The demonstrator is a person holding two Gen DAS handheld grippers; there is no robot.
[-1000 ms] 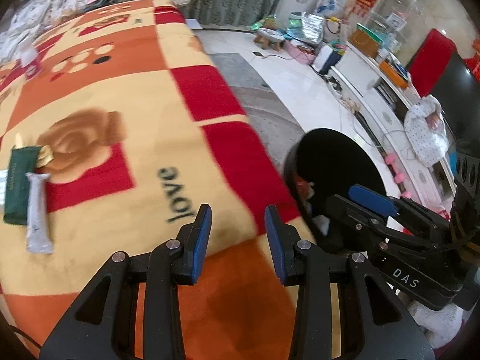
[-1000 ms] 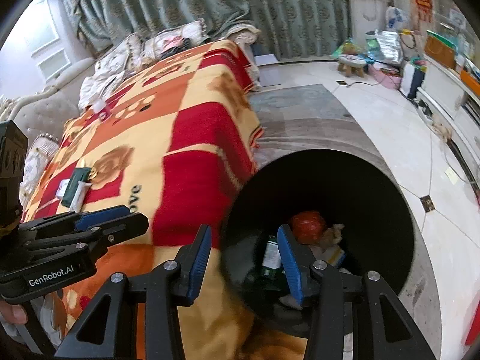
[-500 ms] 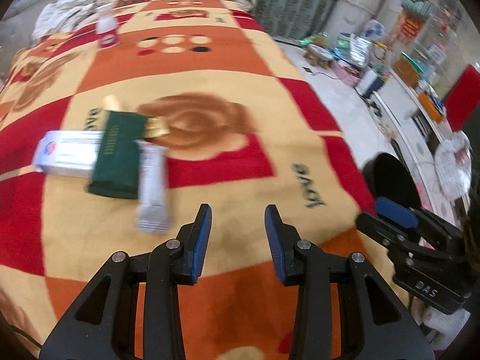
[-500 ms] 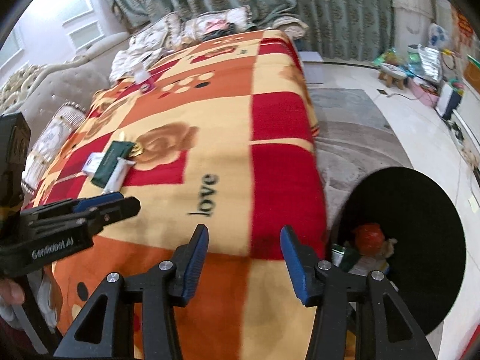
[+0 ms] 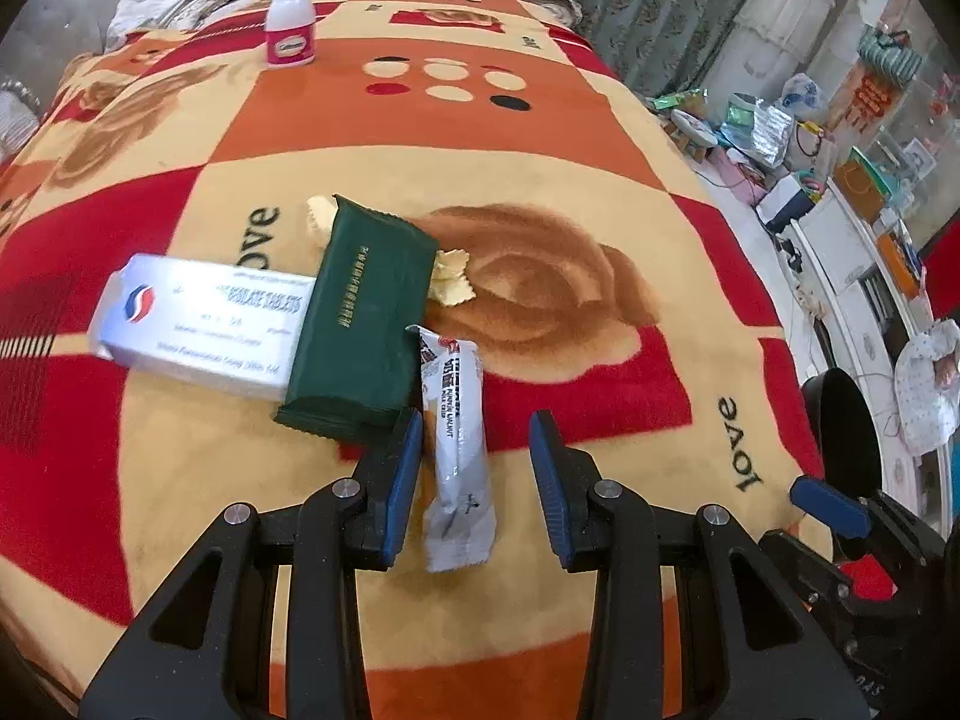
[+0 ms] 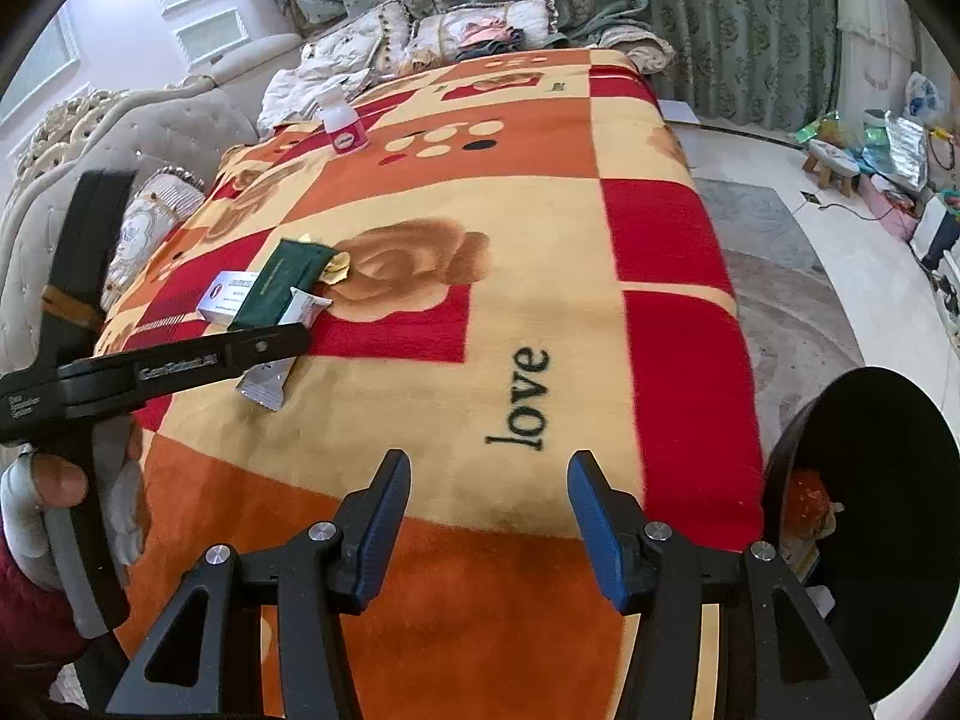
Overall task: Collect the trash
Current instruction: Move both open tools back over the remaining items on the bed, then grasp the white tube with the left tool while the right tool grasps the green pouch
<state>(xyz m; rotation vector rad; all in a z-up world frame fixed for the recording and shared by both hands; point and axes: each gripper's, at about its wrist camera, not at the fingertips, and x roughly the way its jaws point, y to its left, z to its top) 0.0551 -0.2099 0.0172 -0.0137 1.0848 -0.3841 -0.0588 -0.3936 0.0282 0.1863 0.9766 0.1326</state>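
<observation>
straddling the silver sachet (image 5: 457, 456), the left gripper (image 5: 474, 474) stands spread over the blanket (image 5: 180, 480) — nothing pinched yet. the right gripper (image 6: 489, 525) is spread too, holding nothing, near the black bin (image 6: 888, 516). risk: the left finger sits just beside the green packet (image 5: 366, 324) — closing could snag it, or the slick sachet may slide out.

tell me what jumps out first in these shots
The loud red, orange and cream blanket fills both views. A small heap of litter sits on it, and the silver sachet lies between the open left gripper's fingers. A black bin stands off the blanket's right edge.
</observation>
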